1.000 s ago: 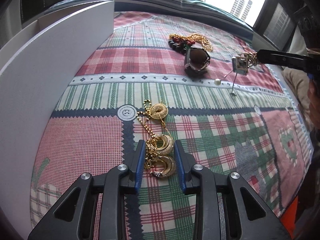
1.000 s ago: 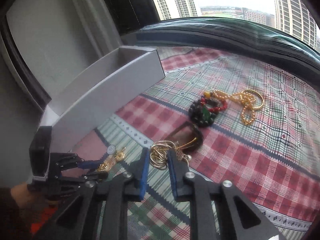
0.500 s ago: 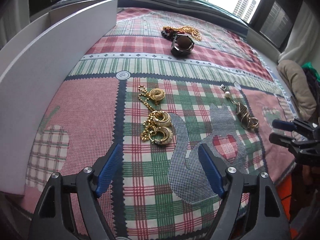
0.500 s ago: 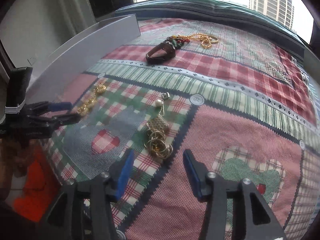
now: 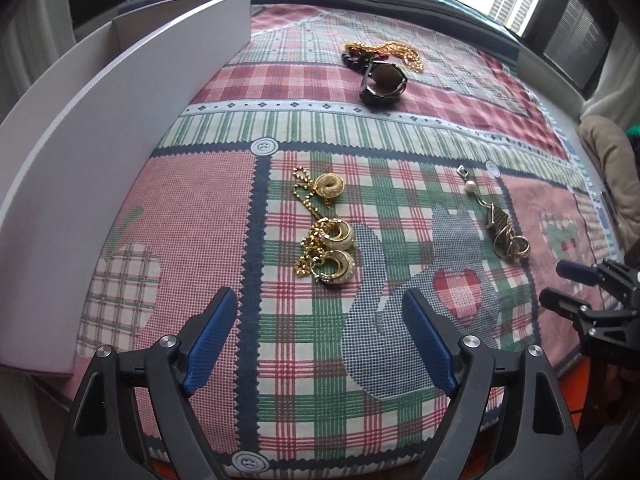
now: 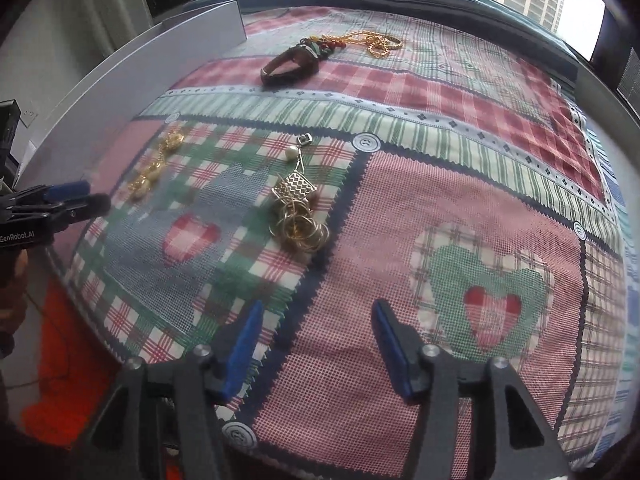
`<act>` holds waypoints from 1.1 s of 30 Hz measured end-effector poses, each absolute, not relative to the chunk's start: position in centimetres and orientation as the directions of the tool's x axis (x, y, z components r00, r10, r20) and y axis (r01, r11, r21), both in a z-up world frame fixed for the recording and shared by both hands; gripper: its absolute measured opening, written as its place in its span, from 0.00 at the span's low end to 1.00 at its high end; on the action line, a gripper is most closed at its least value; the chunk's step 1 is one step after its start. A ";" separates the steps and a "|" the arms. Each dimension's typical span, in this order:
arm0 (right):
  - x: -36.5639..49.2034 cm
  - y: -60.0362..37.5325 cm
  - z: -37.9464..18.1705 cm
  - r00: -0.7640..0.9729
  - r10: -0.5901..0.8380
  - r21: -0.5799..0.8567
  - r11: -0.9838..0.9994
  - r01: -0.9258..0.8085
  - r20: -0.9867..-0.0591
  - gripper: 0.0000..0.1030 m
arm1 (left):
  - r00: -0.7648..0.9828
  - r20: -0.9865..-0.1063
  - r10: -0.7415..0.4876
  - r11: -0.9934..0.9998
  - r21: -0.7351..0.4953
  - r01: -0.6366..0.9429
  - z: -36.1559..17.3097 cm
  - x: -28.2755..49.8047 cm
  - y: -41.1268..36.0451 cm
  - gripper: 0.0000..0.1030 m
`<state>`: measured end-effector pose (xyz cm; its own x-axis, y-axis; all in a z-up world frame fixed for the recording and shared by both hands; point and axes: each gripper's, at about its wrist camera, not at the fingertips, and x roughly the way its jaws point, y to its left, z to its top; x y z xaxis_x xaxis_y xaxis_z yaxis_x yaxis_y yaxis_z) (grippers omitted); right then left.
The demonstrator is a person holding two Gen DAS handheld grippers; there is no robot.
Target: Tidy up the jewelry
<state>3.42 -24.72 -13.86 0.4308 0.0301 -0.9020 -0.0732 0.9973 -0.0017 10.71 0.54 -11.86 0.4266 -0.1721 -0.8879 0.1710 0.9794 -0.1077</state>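
A gold chain with three round gold pendants [image 5: 326,238] lies on the patchwork cloth ahead of my open, empty left gripper [image 5: 318,328]; it also shows in the right wrist view [image 6: 154,170]. A pearl-and-ring gold pendant [image 6: 298,206] lies ahead of my open, empty right gripper [image 6: 318,326]; it also shows in the left wrist view [image 5: 500,228]. Farther back lie a dark brown bangle [image 5: 384,80], a dark bead bracelet [image 5: 354,58] and a gold chain necklace [image 5: 400,52]. A white open box [image 5: 100,128] stands along the left.
The right gripper [image 5: 568,284] shows at the right edge of the left wrist view, the left gripper [image 6: 76,198] at the left edge of the right wrist view. The cloth's front edge [image 5: 320,460] is just below both grippers. A window sill runs behind.
Both grippers opened, let go of their jewelry onto the cloth and pulled back toward the front edge. The pearl pendant came from mid-air down onto the cloth.
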 end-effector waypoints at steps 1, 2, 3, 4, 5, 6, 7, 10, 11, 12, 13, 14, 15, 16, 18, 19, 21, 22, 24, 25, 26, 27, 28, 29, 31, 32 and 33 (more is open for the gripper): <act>3.6 -24.7 -13.9 0.432 0.030 -0.001 0.997 -0.071 -0.901 0.56 | 0.423 -0.890 -0.173 0.979 -0.109 0.170 -12.0 11.0 0.4 0.83; 3.9 -24.7 -14.0 0.434 0.034 0.004 0.998 -0.069 -0.900 0.56 | 0.420 -0.892 -0.170 0.980 -0.106 0.171 -12.2 11.4 0.2 0.83; 4.2 -24.7 -14.0 0.437 0.044 0.014 0.997 -0.070 -0.899 0.56 | 0.420 -0.893 -0.160 0.980 -0.094 0.173 -12.4 11.9 0.0 0.83; 4.5 -24.8 -13.9 0.439 0.052 0.021 0.997 -0.074 -0.897 0.56 | 0.421 -0.896 -0.142 0.982 -0.073 0.176 -12.7 12.3 -0.3 0.83; 4.9 -24.8 -13.9 0.443 0.052 0.019 0.997 -0.079 -0.895 0.56 | 0.421 -0.899 -0.123 0.982 -0.051 0.179 -13.0 12.8 -0.6 0.83; 5.3 -24.8 -13.8 0.447 0.047 0.010 0.996 -0.084 -0.894 0.56 | 0.420 -0.901 -0.109 0.983 -0.035 0.181 -13.4 13.3 -0.8 0.83; 5.8 -24.8 -13.7 0.449 0.040 0.000 0.996 -0.089 -0.893 0.56 | 0.414 -0.905 -0.096 0.984 -0.022 0.179 -13.8 13.7 -1.0 0.83; 7.3 -24.4 -13.8 0.444 0.033 -0.020 0.993 -0.114 -0.896 0.56 | 0.398 -0.913 -0.088 0.983 -0.014 0.185 -14.7 14.6 -1.6 0.82; 7.8 -24.2 -14.0 0.440 0.036 -0.025 0.991 -0.130 -0.897 0.56 | 0.396 -0.914 -0.086 0.982 -0.010 0.189 -14.8 14.6 -1.7 0.81; 8.2 -23.9 -14.2 0.432 0.044 -0.024 0.988 -0.150 -0.901 0.56 | 0.400 -0.913 -0.082 0.981 -0.004 0.193 -14.8 14.6 -1.9 0.79; 8.7 -23.6 -14.5 0.422 0.055 -0.020 0.985 -0.170 -0.905 0.56 | 0.403 -0.911 -0.089 0.979 -0.007 0.202 -14.8 14.5 -1.9 0.75; 9.0 -23.2 -14.9 0.411 0.063 -0.017 0.982 -0.188 -0.909 0.56 | 0.407 -0.908 -0.098 0.978 -0.012 0.210 -14.7 14.4 -2.0 0.63; 9.3 -22.9 -15.3 0.398 0.067 -0.018 0.978 -0.206 -0.915 0.56 | 0.415 -0.904 -0.101 0.977 -0.011 0.214 -14.5 14.4 -1.9 0.41; 9.4 -22.5 -15.7 0.386 0.058 -0.032 0.975 -0.221 -0.921 0.56 | 0.417 -0.902 -0.113 0.975 -0.020 0.222 -14.3 14.4 -1.9 0.25; 9.3 -22.1 -15.7 0.408 0.027 -0.075 0.970 -0.232 -0.913 0.34 | 0.396 -0.904 -0.163 0.972 -0.078 0.223 -14.0 14.7 -1.4 0.25; 9.2 -22.2 -15.4 0.418 0.025 -0.079 0.970 -0.231 -0.908 0.24 | 0.393 -0.901 -0.181 0.970 -0.098 0.220 -13.8 14.8 -1.3 0.25; 8.9 -22.8 -14.4 0.416 0.084 -0.012 0.975 -0.223 -0.906 0.17 | 0.409 -0.892 -0.192 0.968 -0.104 0.226 -12.9 14.7 -1.2 0.25; 8.8 -23.0 -13.8 0.427 0.088 -0.007 0.976 -0.217 -0.900 0.08 | 0.417 -0.885 -0.207 0.967 -0.118 0.228 -12.1 14.5 -1.1 0.25; 8.4 -23.4 -12.5 0.449 0.106 0.014 0.979 -0.204 -0.887 0.07 | 0.434 -0.867 -0.246 0.960 -0.158 0.230 -10.3 14.1 -0.7 0.25; 8.3 -23.6 -11.8 0.455 0.127 0.038 0.979 -0.199 -0.881 0.07 | 0.446 -0.857 -0.260 0.958 -0.170 0.232 -9.4 13.9 -0.6 0.25; 8.2 -23.9 -11.2 0.464 0.140 0.053 0.979 -0.195 -0.875 0.07 | 0.460 -0.846 -0.269 0.956 -0.178 0.232 -8.4 13.9 -0.5 0.25; 8.0 -24.0 -10.5 0.475 0.145 0.058 0.979 -0.195 -0.868 0.07 | 0.472 -0.837 -0.279 0.954 -0.187 0.232 -7.5 13.7 -0.3 0.25; 7.9 -24.0 -10.0 0.483 0.152 0.064 0.979 -0.195 -0.862 0.07 | 0.479 -0.828 -0.292 0.952 -0.202 0.232 -6.7 13.7 0.0 0.25; 7.9 -24.1 -9.4 0.489 0.166 0.078 0.978 -0.195 -0.856 0.07 | 0.480 -0.821 -0.309 0.947 -0.221 0.231 -5.9 13.6 0.1 0.25; 7.8 -24.3 -8.5 0.502 0.191 0.105 0.975 -0.195 -0.844 0.07 | 0.482 -0.809 -0.336 0.940 -0.251 0.233 -4.6 13.5 0.6 0.25; 7.8 -24.3 -8.0 0.510 0.202 0.116 0.974 -0.194 -0.836 0.07 | 0.487 -0.804 -0.342 0.938 -0.258 0.233 -4.0 13.4 0.8 0.25; 7.7 -24.3 -7.4 0.518 0.210 0.126 0.973 -0.194 -0.829 0.07 | 0.493 -0.798 -0.346 0.937 -0.263 0.232 -3.5 13.3 1.0 0.25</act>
